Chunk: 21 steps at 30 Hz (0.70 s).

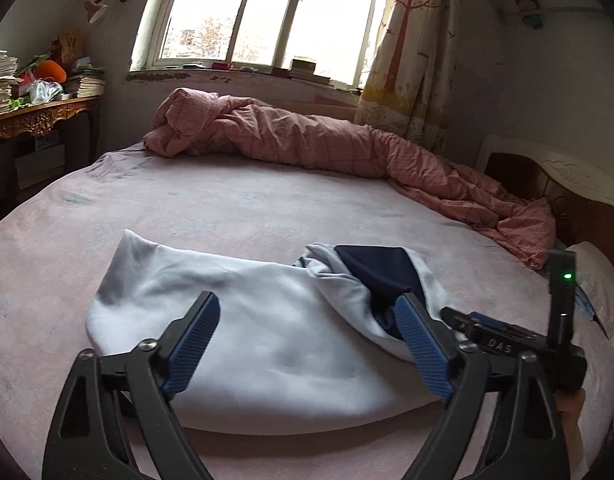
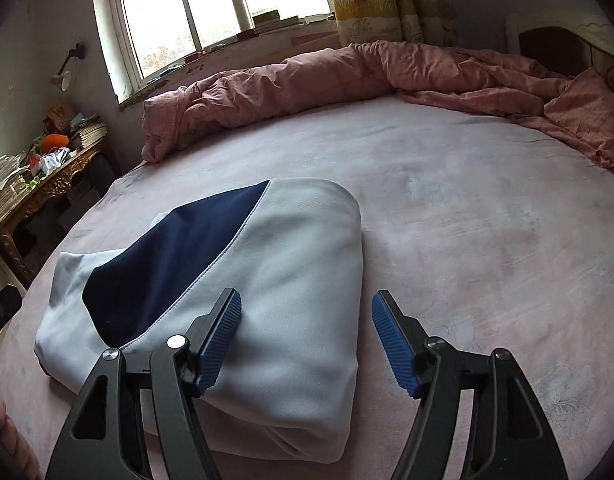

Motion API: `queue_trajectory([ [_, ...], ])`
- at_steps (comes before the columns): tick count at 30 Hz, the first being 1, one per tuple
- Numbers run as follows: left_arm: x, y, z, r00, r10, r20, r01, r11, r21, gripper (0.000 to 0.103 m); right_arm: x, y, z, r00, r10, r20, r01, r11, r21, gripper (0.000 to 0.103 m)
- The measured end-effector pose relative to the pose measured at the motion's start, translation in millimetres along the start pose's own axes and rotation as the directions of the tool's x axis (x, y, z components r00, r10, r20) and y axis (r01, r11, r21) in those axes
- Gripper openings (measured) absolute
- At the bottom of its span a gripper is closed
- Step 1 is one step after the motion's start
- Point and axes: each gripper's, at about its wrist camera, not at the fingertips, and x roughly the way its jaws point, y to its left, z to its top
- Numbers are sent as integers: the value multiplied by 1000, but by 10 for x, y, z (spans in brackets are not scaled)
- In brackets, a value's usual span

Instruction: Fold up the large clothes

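My left claw (image 1: 307, 320) stands spread wide above the folded garment (image 1: 243, 340), its blue pads clear of the cloth and holding nothing. My right claw (image 2: 307, 320) is likewise parted and empty; its left finger (image 2: 221, 338) hangs over the garment (image 2: 275, 280), its right finger over bare sheet. The pale blue garment, with a navy panel (image 2: 167, 264) on top, lies as a compact bundle on the near part of the bed (image 2: 467, 220). A crumpled pink quilt (image 1: 307, 144) lies along the far edge, below the window (image 1: 267, 12).
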Motion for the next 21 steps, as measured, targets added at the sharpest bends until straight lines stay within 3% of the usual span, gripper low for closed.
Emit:
queue_trajectory([
  [2,-17,-85,-3,999,-41,7,41,999,0,103,61,11,-5,997,59,-56,-59,998,-3,71],
  [7,329,-276,4,995,-22,-99,25,999,31,103,53,94,-12,999,24,-42,-25,999,-41,72],
  [9,548,-264,70,988,-19,-153,17,1000,-16,103,34,92,-6,999,21,-40,-23,999,-45,72],
  [11,773,-181,136,976,-38,-216,12,993,-120,103,7,93,4,999,28,-41,-30,999,-45,72],
  [14,1122,-81,188,943,-111,-313,24,963,-269,103,-74,83,29,999,30,-30,-32,998,-45,72],
  [16,1300,-81,189,922,-162,-353,40,944,-327,103,-148,56,69,1000,-22,2,22,999,-46,72],
  [19,1585,-152,128,864,-255,-435,72,916,-395,103,-281,-85,164,992,-114,61,115,993,-12,72],
  [21,1678,-231,59,841,-287,-458,83,906,-415,102,-315,-208,224,988,-142,65,142,990,10,72],
])
